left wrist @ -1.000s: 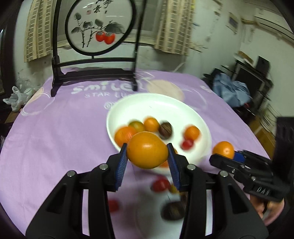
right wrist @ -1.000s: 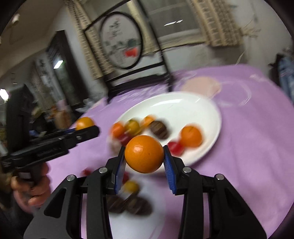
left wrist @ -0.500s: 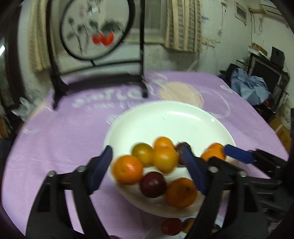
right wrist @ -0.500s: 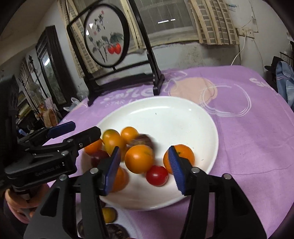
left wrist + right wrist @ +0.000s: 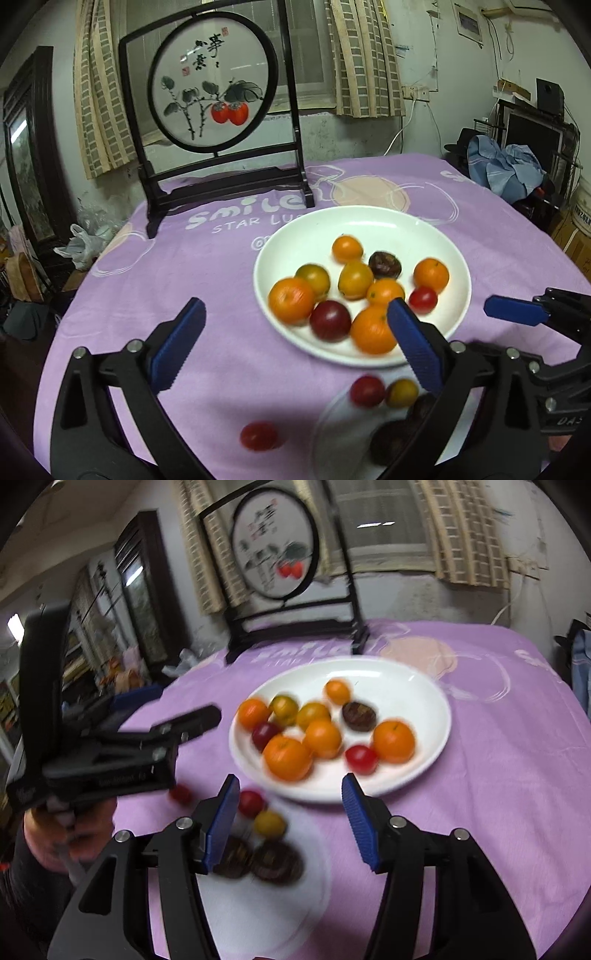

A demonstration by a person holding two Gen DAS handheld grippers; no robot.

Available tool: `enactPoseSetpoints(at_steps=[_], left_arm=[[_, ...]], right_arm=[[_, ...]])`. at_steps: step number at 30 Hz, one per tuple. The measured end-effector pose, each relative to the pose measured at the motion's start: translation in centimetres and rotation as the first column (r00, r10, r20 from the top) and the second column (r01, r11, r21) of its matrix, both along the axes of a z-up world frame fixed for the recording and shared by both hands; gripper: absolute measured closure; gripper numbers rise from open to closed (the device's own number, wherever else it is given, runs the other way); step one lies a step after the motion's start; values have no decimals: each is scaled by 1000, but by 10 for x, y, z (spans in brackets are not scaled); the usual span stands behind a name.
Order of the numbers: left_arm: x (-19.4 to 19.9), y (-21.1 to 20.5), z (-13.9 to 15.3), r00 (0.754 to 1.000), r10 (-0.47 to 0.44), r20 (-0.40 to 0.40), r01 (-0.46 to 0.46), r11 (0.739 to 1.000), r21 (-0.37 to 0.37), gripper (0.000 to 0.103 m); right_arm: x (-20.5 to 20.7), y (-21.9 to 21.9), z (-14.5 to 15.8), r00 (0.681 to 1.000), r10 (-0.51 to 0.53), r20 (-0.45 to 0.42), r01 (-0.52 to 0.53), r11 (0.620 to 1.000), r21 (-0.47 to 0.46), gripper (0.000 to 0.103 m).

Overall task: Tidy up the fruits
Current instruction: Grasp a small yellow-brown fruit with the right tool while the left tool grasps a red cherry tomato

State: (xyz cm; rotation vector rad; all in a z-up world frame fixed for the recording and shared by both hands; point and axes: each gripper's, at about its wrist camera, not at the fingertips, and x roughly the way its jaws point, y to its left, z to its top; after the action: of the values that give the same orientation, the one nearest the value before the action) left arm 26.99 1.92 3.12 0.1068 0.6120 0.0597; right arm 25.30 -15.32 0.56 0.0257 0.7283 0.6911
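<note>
A large white plate holds several oranges, yellow and red tomatoes and a dark fruit. A smaller white plate nearer me holds a red tomato, a yellow tomato and dark fruits. One red tomato lies loose on the cloth. My left gripper is open and empty, in front of the large plate. My right gripper is open and empty above the small plate's far edge.
A purple cloth covers the round table. A black-framed round painted screen stands at the far side. Clutter and bags lie off the table's left edge.
Both grippers held an orange one second ago; both opened and dropped their oranges into the large plate, then pulled back toward me.
</note>
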Motion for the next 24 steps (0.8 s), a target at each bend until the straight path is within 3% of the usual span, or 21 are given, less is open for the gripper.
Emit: enactPoseSetpoints(at_steps=[5, 14, 19, 24], left_arm=[[-23, 23, -3, 999, 50, 7, -50, 999, 8, 2], [-34, 75, 0, 982, 187, -19, -188, 974, -130, 2], [-32, 80, -2, 972, 234, -22, -235, 968, -92, 2], [-30, 79, -3, 973, 230, -37, -232, 969, -81, 2]], right_arm=[[-30, 5, -6, 998, 59, -21, -60, 996, -71, 43], [-73, -3, -24, 978, 180, -101, -194, 969, -150, 43], [-94, -6, -30, 950, 288, -125, -307, 936, -175, 43], [-105, -7, -33, 942, 311, -126, -332, 920, -211, 44]])
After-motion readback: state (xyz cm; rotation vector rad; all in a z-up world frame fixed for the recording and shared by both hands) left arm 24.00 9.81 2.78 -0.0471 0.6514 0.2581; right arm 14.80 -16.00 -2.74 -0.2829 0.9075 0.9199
